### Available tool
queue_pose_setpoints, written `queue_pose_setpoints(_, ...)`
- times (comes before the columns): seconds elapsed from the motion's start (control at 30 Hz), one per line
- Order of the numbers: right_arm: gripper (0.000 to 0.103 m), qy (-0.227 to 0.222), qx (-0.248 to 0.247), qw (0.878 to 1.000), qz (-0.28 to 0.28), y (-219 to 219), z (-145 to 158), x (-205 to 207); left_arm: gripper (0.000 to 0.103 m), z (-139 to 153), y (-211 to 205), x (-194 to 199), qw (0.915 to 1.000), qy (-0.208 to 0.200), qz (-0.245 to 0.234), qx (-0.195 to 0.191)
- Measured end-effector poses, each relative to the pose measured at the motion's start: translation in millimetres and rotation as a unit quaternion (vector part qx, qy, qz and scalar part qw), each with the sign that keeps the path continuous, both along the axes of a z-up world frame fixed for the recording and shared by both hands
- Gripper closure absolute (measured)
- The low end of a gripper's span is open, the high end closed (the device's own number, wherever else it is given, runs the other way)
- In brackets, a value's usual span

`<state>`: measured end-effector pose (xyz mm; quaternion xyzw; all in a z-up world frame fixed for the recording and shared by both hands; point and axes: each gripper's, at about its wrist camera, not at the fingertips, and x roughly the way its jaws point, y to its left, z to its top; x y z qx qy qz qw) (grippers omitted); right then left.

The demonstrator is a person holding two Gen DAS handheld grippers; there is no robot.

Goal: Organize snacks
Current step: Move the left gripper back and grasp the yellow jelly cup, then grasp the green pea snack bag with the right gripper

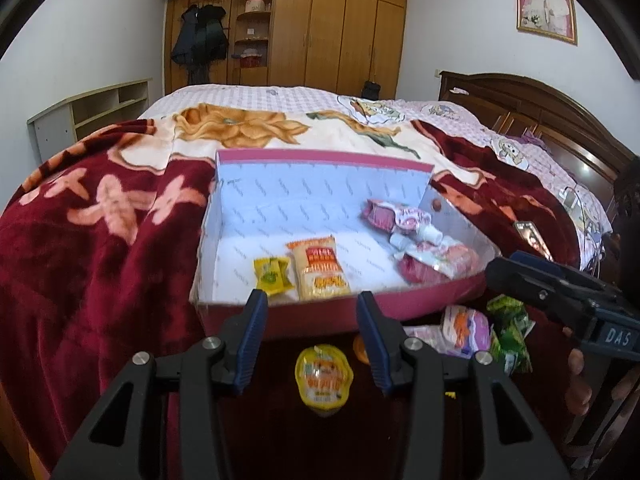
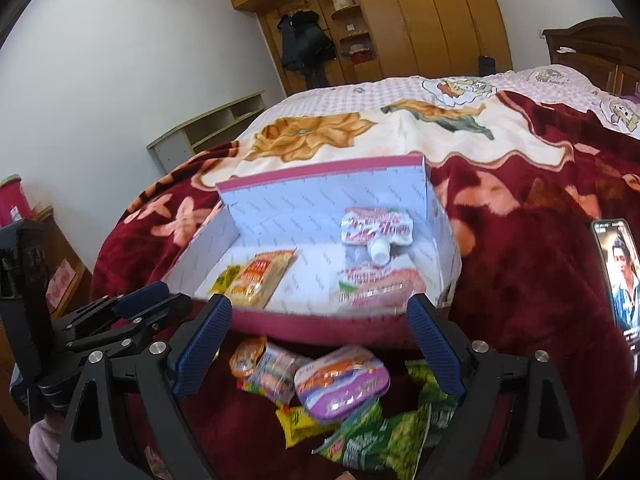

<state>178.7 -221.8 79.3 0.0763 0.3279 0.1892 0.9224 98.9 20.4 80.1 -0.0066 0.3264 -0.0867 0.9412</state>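
Snacks already in the pink-rimmed box (image 1: pixel 416 306), centre frame: yellow candy (image 1: pixel 271 276), orange packet (image 1: pixel 318 266), 2 pink pouches (image 1: pixel 434 258). Below it, jelly cup (image 1: pixel 323 378), purple tub (image 2: pixel 342 382) and green bags (image 2: pixel 384 436) remain. Left gripper (image 1: pixel 312 340) and right gripper (image 2: pixel 320 344) both gape, holding nothing

Left claw (image 1: pixel 313 316), right claw (image 2: pixel 320 332): black angular frames, silver round screws, ribbed blue finger pads (image 1: pixel 251 338). White "DAS" lettering on right claw's side.
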Motion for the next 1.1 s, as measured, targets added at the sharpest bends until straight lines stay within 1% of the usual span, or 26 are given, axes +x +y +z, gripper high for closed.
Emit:
queue_pose_setpoints(0.1,0.012,0.001,-0.004,1.0,0.004,0,-4,-6,0.054,-7,-1,-5,1.0,0.003,0.004,0.008)
queue_pose_setpoints(0.33,0.012,-0.003,-0.023,1.0,0.008,2,-15,-21,0.054,-20,-3,-9,0.9998,0.017,-0.003,0.006)
queue_pose_setpoints(0.5,0.012,0.003,-0.032,0.999,0.007,1,-26,-28,0.054,-30,-8,-9,0.9996,0.025,-0.01,0.009)
queue_pose_setpoints(0.7,0.012,0.009,-0.037,0.999,-0.002,-1,-40,-32,0.054,-37,-13,-9,0.9996,0.019,-0.008,0.021)
queue_pose_setpoints(0.8,0.012,-0.002,-0.047,0.999,-0.002,0,-41,-36,0.055,-41,-12,-7,0.9995,0.022,-0.002,0.023)
queue_pose_setpoints(0.93,0.012,-0.008,-0.044,0.999,0.004,1,-40,-38,0.055,-46,-9,-4,0.9994,0.029,0.002,0.016)
queue_pose_setpoints(1.07,0.012,-0.012,-0.043,0.999,0.006,1,-41,-40,0.056,-49,-12,-4,0.9992,0.027,0.003,0.029)
queue_pose_setpoints(1.1,0.012,-0.013,-0.042,0.999,0.007,1,-41,-40,0.058,-49,-13,-4,0.9992,0.025,0.004,0.033)
